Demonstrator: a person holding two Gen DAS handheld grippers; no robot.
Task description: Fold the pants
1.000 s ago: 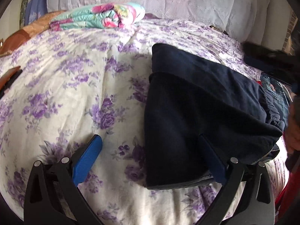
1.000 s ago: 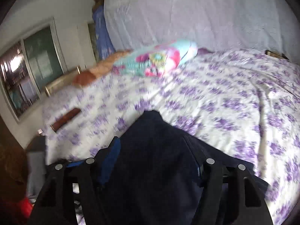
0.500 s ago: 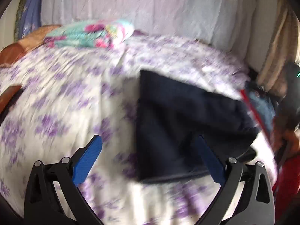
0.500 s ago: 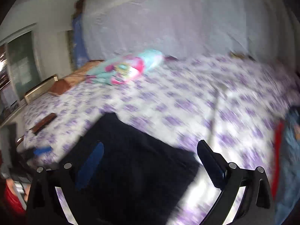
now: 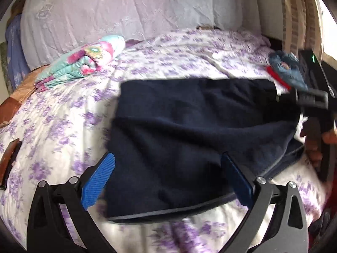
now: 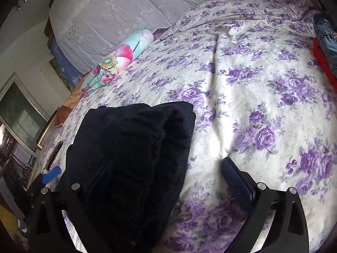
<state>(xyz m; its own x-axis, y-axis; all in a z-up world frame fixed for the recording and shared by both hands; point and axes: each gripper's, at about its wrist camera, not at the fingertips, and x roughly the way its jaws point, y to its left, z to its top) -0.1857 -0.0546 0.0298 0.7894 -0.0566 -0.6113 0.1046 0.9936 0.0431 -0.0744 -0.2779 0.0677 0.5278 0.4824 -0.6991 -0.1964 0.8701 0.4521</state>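
The dark navy pants (image 5: 189,130) lie folded into a thick rectangle on the purple-flowered bedspread (image 5: 63,126). My left gripper (image 5: 168,181) is open and empty, its blue pads straddling the near edge of the pants from above. My right gripper (image 6: 168,181) is open and empty; its left finger is over the pants (image 6: 130,147), its right finger over bare sheet. The right gripper also shows at the right edge of the left wrist view (image 5: 311,97), held by a hand.
A folded floral blanket (image 5: 82,63) lies near the headboard (image 5: 126,10). Blue jeans and a red item (image 6: 324,42) lie at the bed's right side. A brown flat object (image 5: 8,158) lies at the left edge. A window (image 6: 19,113) is left of the bed.
Both grippers have pulled back and swung right. The right gripper moved off the middle of the pants toward their right side. The pants stay folded on the bed.
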